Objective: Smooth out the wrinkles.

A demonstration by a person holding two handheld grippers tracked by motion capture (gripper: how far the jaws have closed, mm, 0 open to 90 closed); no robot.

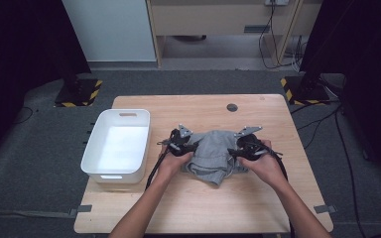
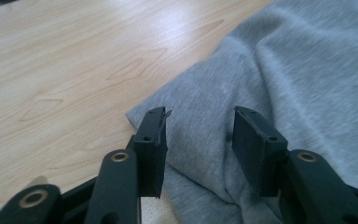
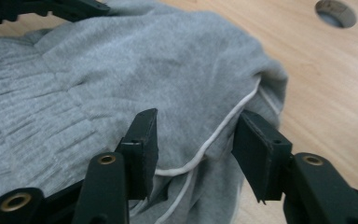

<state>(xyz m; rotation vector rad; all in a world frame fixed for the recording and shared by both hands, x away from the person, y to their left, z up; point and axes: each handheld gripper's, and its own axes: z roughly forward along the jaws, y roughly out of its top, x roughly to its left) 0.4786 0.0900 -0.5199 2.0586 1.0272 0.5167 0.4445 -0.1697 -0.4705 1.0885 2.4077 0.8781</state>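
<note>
A crumpled grey garment [image 1: 213, 151] lies in the middle of the wooden table [image 1: 193, 203]. My left gripper [image 1: 192, 147] is at its left edge and my right gripper [image 1: 233, 151] at its right edge, both pointing inward. In the left gripper view the jaws [image 2: 199, 135] stand apart over a corner of the grey cloth [image 2: 298, 70], and the pads do not press it. In the right gripper view the jaws [image 3: 196, 135] are apart too, with a fold of the garment [image 3: 121, 65] and its white drawstring [image 3: 223, 126] lying between them.
A white plastic bin [image 1: 90, 154] with nothing in it stands at the table's left side, close to my left forearm. A round cable hole [image 1: 232, 107] sits in the tabletop behind the garment. Bare wood lies in front of and to the right of the cloth.
</note>
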